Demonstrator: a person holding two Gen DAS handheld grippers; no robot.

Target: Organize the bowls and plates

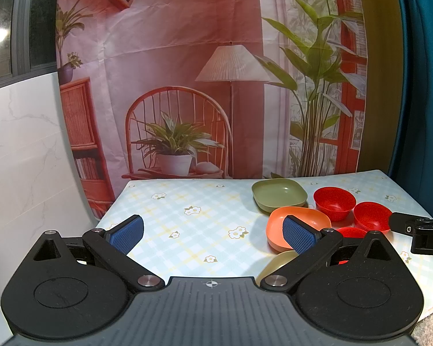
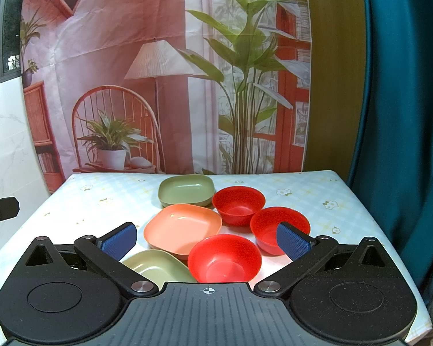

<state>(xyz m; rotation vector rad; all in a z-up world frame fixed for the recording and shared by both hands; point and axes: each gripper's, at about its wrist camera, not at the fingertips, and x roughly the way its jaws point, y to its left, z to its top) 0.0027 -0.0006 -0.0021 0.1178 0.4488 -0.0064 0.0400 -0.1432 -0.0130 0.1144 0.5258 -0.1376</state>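
Three square plates and three red bowls lie together on the flowered tablecloth. In the right wrist view a green plate (image 2: 186, 190) is farthest, an orange plate (image 2: 182, 227) sits in front of it, and a beige plate (image 2: 156, 266) is nearest. Red bowls stand to their right: a far one (image 2: 238, 204), a right one (image 2: 278, 227) and a near one (image 2: 224, 258). My right gripper (image 2: 206, 240) is open above the near bowl and plates, holding nothing. My left gripper (image 1: 213, 235) is open over bare cloth, left of the orange plate (image 1: 298, 219) and green plate (image 1: 279, 193).
The table (image 2: 332, 201) is backed by a printed curtain (image 2: 130, 72). A teal drape (image 2: 404, 115) hangs at the right. A white marble-look wall (image 1: 23, 150) stands at the left. The right gripper's body (image 1: 427, 236) shows at the right edge of the left wrist view.
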